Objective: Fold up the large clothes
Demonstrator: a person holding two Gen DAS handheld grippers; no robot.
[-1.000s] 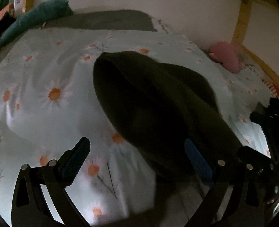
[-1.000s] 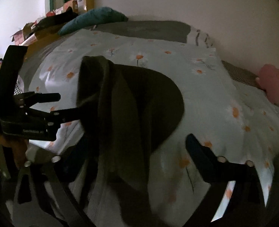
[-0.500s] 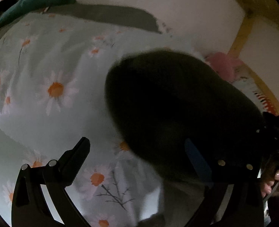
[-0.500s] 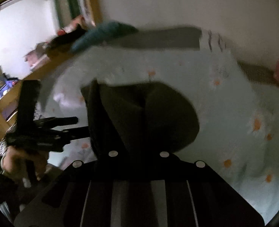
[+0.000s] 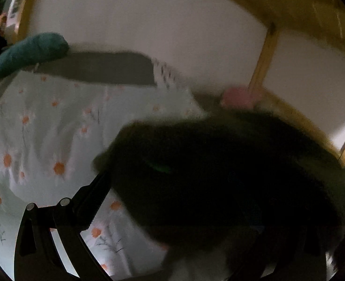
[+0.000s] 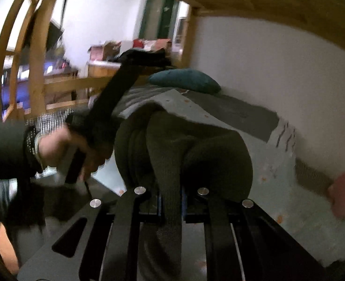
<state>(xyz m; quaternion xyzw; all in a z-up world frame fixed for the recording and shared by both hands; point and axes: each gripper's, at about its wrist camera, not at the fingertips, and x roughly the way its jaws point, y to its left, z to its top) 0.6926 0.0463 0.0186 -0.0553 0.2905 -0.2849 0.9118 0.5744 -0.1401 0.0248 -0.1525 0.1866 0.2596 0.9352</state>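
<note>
— Any writing we can read?
— None; it's all too blurred. Our right gripper (image 6: 171,205) has clamped onto the dark garment (image 6: 184,154), bunched over the daisy quilt (image 5: 43,140) at twelve o'clock.
— And the left gripper (image 5: 172,199)?
— The garment hides it; we cannot tell.

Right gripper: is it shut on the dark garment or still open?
Shut on it. In the right wrist view the right gripper has its blue pads pressed against a band of the dark green garment, which bunches beyond them.
</note>
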